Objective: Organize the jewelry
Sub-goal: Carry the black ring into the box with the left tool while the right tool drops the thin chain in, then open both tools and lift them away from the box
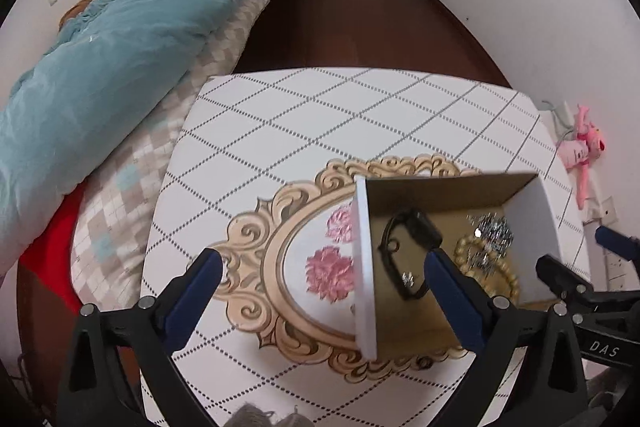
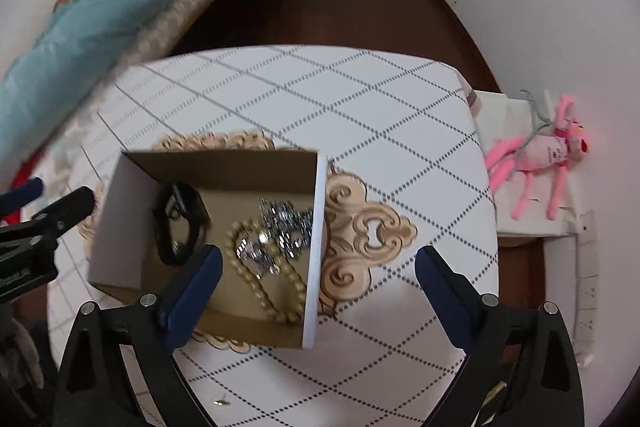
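Note:
An open cardboard box (image 1: 452, 193) (image 2: 224, 167) with white outer walls stands on an ornate gold-framed tray (image 1: 256, 227) (image 2: 372, 231) on the table. Inside lie a black watch (image 1: 404, 247) (image 2: 180, 223), a gold bead necklace (image 1: 508, 279) (image 2: 256, 287) and sparkly silver jewelry (image 1: 492, 231) (image 2: 280, 227). My left gripper (image 1: 324, 271) is open, its jaws straddling the box's left wall. My right gripper (image 2: 318, 267) is open, its jaws straddling the box's right wall. Both are empty.
The table has a white cloth with a diamond grid (image 1: 340, 115) (image 2: 320, 99). A bed with a teal duvet (image 1: 120, 47) lies to the left. A pink plush toy (image 2: 548, 151) lies to the right. A small gold item (image 2: 220, 402) lies on the cloth near the front.

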`<state>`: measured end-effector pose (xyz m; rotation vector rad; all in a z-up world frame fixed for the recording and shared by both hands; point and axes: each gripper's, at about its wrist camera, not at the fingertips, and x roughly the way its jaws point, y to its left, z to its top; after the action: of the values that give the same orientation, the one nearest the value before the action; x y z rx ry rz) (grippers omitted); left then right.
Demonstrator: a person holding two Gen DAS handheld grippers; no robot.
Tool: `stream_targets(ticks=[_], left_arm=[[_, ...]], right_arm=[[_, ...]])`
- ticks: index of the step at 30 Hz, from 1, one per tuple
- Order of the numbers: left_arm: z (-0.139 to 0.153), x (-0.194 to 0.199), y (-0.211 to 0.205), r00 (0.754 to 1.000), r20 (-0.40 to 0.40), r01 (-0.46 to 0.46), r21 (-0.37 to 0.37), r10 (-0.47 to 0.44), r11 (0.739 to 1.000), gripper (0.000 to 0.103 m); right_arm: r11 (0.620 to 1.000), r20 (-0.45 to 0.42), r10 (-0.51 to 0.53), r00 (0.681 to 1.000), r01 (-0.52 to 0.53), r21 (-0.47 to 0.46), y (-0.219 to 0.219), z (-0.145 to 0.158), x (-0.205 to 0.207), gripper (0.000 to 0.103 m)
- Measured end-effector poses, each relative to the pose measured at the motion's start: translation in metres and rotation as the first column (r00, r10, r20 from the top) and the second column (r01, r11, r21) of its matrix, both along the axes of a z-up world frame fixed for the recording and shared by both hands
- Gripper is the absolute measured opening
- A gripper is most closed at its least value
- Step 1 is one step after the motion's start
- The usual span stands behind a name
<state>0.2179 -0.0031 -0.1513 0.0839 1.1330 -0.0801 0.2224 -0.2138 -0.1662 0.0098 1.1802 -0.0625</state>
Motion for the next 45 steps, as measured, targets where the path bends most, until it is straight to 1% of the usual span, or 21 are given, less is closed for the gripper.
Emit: stream_targets(ticks=[4,7,10,14,20,25,34,38,40,42,45], left_arm=[[-0.008,-0.01,-0.001,1.0,-0.013,-0.009,-0.002,0.009,1.0,0.103],[-0.009,-0.017,-0.001,1.0,-0.01,-0.014,-0.003,0.014,1.0,0.103],[-0.003,-0.024,0.0,1.0,0.009,-0.025,-0.007,0.025,1.0,0.103],[0.014,-0.035,0.003,0.998,0.046,-0.037,-0.018,0.038,0.999,0.103],[0.044,-0.059,0.003,0.992,0.115,-0.049,-0.013,0.05,0.999,0.103],[0.066,-0.08,0.002,0.987,0.152,-0.042,-0.024,0.045,0.999,0.103],[0.099,-0.114,-0.001,0.979,0.203,-0.017,-0.047,0.026,0.999,0.103],[0.107,-0.125,-0.004,0.978,0.21,-0.001,-0.053,0.013,0.999,0.103],[0.109,-0.128,-0.005,0.978,0.21,0.002,-0.058,0.01,0.998,0.103],[0.11,-0.132,-0.005,0.978,0.206,-0.003,-0.057,0.015,0.998,0.103],[0.1,-0.134,-0.002,0.981,0.19,-0.023,-0.032,0.029,0.999,0.103]], right_arm=[[1.0,0.011,-0.005,1.0,0.005,-0.021,0.004,0.0,-0.01,0.103],[1.0,0.016,-0.007,1.0,0.008,-0.028,0.007,0.001,-0.015,0.103],[0.999,0.026,-0.015,1.0,0.015,-0.029,0.008,0.004,-0.021,0.103],[0.999,0.045,-0.028,0.999,0.029,-0.016,0.007,0.012,-0.031,0.103],[0.997,0.112,-0.064,0.992,0.067,-0.024,0.003,0.034,-0.056,0.103],[0.996,0.167,-0.081,0.983,0.086,-0.022,0.003,0.058,-0.08,0.103],[0.994,0.285,-0.099,0.953,0.11,-0.022,0.006,0.109,-0.123,0.103],[0.993,0.323,-0.102,0.941,0.115,-0.02,0.007,0.127,-0.139,0.103],[0.993,0.333,-0.105,0.937,0.118,-0.019,0.008,0.131,-0.145,0.103],[0.993,0.332,-0.112,0.936,0.12,-0.003,0.006,0.133,-0.151,0.103],[0.992,0.314,-0.119,0.942,0.124,0.007,0.003,0.126,-0.155,0.103]])
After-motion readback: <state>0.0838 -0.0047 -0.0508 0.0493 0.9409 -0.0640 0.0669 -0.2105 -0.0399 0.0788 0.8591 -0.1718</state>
